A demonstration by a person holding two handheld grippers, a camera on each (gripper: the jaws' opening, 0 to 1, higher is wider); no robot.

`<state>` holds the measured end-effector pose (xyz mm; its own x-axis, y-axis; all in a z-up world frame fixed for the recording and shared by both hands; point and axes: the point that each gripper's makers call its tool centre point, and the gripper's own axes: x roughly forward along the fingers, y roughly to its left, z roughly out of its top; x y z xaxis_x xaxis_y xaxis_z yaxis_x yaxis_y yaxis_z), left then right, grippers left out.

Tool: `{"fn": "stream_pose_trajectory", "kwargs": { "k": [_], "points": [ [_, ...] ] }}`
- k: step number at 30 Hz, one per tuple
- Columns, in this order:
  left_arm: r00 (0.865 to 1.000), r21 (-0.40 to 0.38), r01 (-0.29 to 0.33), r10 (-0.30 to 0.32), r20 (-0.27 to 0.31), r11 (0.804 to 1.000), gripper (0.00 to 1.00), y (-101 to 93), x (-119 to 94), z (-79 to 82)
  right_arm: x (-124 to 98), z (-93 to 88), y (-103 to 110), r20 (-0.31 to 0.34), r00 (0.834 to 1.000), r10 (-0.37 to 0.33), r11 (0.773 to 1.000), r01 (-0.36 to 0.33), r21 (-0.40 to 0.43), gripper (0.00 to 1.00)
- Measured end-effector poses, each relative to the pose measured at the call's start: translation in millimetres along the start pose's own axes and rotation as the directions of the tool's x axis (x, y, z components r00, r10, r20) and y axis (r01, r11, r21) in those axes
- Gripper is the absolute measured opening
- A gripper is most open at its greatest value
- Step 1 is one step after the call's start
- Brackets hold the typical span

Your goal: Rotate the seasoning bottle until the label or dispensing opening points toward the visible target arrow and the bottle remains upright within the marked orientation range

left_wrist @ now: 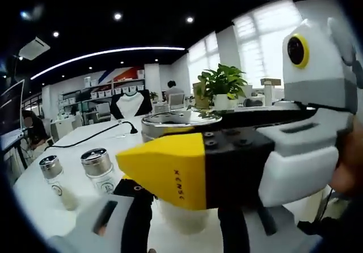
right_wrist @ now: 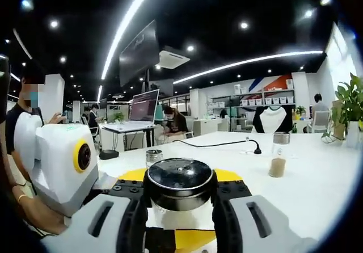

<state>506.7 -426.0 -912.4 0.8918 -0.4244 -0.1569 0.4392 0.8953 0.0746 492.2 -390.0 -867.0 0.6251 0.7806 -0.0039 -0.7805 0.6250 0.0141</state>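
Seasoning bottle (right_wrist: 179,193): lower centre, clear, likely rigid and slippery; best gripped below the cap.
Right gripper (right_wrist: 179,219): jaws clasped around it.
Left gripper (left_wrist: 187,230): jaw state cannot be told.

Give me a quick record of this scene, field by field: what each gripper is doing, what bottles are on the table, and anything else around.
right gripper: shut on the seasoning bottle, jaws on either side below its dark cap
seasoning bottle: upright, on the white table
left gripper: jaws at the sides of the same bottle; contact cannot be told
right gripper in the left gripper view: yellow, black and white body crossing in front
other bottles: two with metal caps; one with brown contents
cable: black, lying across the table
plant: potted, at the far edge
target arrow: cannot tell
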Motion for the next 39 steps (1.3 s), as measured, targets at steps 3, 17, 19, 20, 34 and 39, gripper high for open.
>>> {"fn": "stream_pose_trajectory", "kwargs": {
  "k": [3, 17, 19, 20, 34, 39],
  "points": [
    [1.0, -0.002, 0.0, 0.0, 0.002, 1.0, 0.45, 0.2, -1.2, -0.6, -0.7, -0.2, 2.5, 0.0, 1.0, 0.009, 1.0, -0.009, -0.014, 0.41],
    [0.995, 0.038, 0.065, -0.067, 0.067, 0.997, 0.46, -8.3, -9.6, 9.6, -10.2, 6.8, 10.5, 0.024, 0.991, 0.135, 0.99, -0.134, -0.033, 0.4],
    [0.992, 0.036, 0.096, -0.098, 0.075, 0.995, 0.46, -10.7, -10.2, 11.6, -12.7, 6.8, 9.2, 0.031, 0.988, 0.152, 0.988, -0.151, -0.019, 0.4],
    [0.99, 0.044, 0.113, -0.117, 0.078, 0.993, 0.46, -12.2, -10.4, 12.4, -13.5, 7.0, 9.4, 0.031, 0.986, 0.162, 0.987, -0.161, -0.016, 0.4],
    [0.934, 0.062, 0.343, -0.347, 0.086, 0.937, 0.48, -27.8, -14.4, 17.1, -19.6, 7.2, 10.9, 0.016, 0.976, 0.216, 0.976, -0.216, 0.03, 0.4],
    [0.895, -0.035, 0.432, -0.424, 0.142, 0.901, 0.46, -31.2, -16.6, 23.1, -21.5, 10.6, 11.4, 0.026, 0.972, 0.233, 0.971, -0.234, 0.042, 0.4]
  ]
}}
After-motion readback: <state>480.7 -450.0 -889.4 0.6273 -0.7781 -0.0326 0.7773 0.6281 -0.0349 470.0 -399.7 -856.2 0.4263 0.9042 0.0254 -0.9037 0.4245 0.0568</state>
